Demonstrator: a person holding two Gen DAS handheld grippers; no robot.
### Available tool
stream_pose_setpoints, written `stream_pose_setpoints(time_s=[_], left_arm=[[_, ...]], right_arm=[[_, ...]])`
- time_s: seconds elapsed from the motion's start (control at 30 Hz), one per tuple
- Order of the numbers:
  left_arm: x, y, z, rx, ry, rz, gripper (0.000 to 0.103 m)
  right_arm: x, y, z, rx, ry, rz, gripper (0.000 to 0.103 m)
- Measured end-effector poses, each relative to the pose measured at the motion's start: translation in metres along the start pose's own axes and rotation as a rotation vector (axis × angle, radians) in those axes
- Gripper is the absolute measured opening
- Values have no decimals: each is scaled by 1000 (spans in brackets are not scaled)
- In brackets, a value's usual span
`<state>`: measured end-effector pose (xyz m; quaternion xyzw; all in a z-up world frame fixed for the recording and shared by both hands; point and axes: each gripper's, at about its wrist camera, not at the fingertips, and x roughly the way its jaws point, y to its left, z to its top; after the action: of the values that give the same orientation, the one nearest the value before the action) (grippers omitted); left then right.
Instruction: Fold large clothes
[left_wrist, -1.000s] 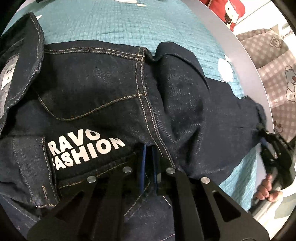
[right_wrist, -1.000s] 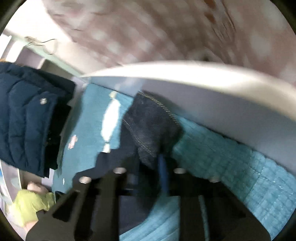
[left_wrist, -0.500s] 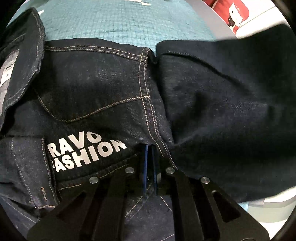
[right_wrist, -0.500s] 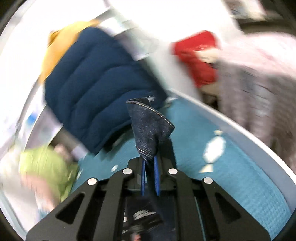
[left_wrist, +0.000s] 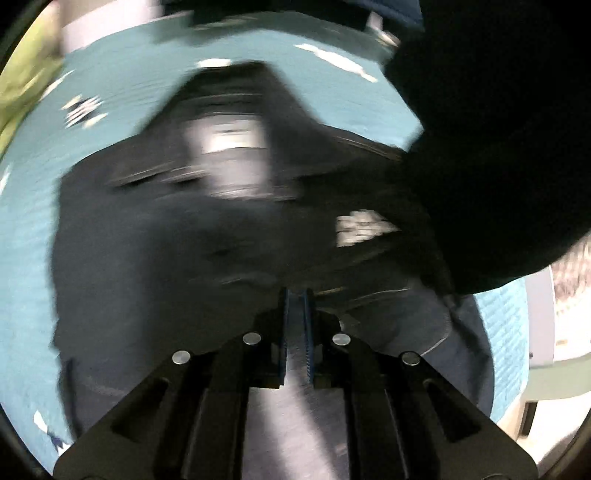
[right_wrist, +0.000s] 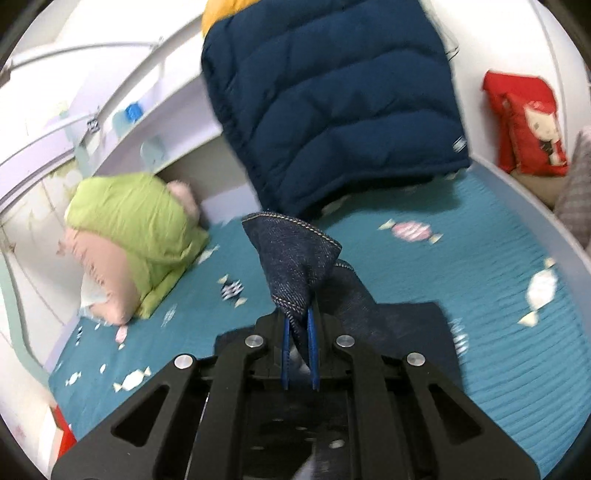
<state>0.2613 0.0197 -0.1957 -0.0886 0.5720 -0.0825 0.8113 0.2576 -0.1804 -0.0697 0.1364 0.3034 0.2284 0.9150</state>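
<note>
Since a second ago your left gripper (left_wrist: 297, 325) has swung away from the white lettering and risen, and your right gripper (right_wrist: 297, 347) has carried its corner of cloth up off the teal bedspread (right_wrist: 480, 258) and rolled upright.

Start at your right tongs: the jaws are almost closed, pinched on a stitched denim cuff (right_wrist: 295, 258) that stands up just past the blue pads, and the sleeve trails back from it, down under the gripper, to the dark denim jacket (left_wrist: 166, 277) lying on the bedspread. Your left tongs are just as narrow; pale denim shows in the slit between the pads, so I judge they hold a fold of the jacket body, though that view is badly smeared.

From the left gripper, the jacket spreads forward and to both sides on the bedspread, its white lettering (left_wrist: 364, 229) now ahead and to the right. A large black shape, probably the lifted sleeve, blocks the upper right.

So the sleeve's long axis runs from your raised right hand down to the body, and the right hand is the one placed to lay it across.

Beyond the cuff hang a navy puffer jacket (right_wrist: 332, 99), a green cushion (right_wrist: 133, 229) and a red bag (right_wrist: 528, 125).
</note>
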Motion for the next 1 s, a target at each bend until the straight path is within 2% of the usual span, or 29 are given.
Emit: stream_pose_setpoints(time_s=[0.17,0.3,0.37,0.43,0.53,0.6,0.63,0.67,0.7,0.77,0.83,0.93,0.97,1.0], left_arm=[[-36,80,-26,-152,-44,80,8],[-53,135,-42,-264,-68,107,8],[-57,155,-52,-308,-68,127,8],[-59,174,-58,-341,-57,131,8],[-60,187,-64,-369,-56,137,8],[-61,188,-62,-373,-59,143,8],[-60,185,-60,-369,-63,139,10],[-61,181,-56,-360,-69,131,12],[-58,178,-52,-353,-74,127,15],[-58,167,-47,-331,-88,118,16],[-59,156,-41,-310,-98,110,16],[-59,134,-33,-255,-112,94,16],[-57,125,-30,-229,-111,88,16],[-55,116,-27,-205,-111,76,16]], right_arm=[[58,28,-41,-15,133,21,8],[99,36,-80,-20,233,2,8],[123,38,-100,-16,298,14,11],[150,40,-117,-22,405,-16,12],[164,37,-130,-30,502,-6,15],[163,34,-128,-7,542,41,23],[160,31,-126,34,554,114,40],[154,27,-124,97,563,227,81],[145,22,-121,162,538,313,95],[128,19,-112,201,467,359,94],[115,17,-103,187,435,367,94],[88,7,-85,153,349,288,94],[80,2,-80,137,320,247,94],[71,-4,-73,108,281,172,90]])
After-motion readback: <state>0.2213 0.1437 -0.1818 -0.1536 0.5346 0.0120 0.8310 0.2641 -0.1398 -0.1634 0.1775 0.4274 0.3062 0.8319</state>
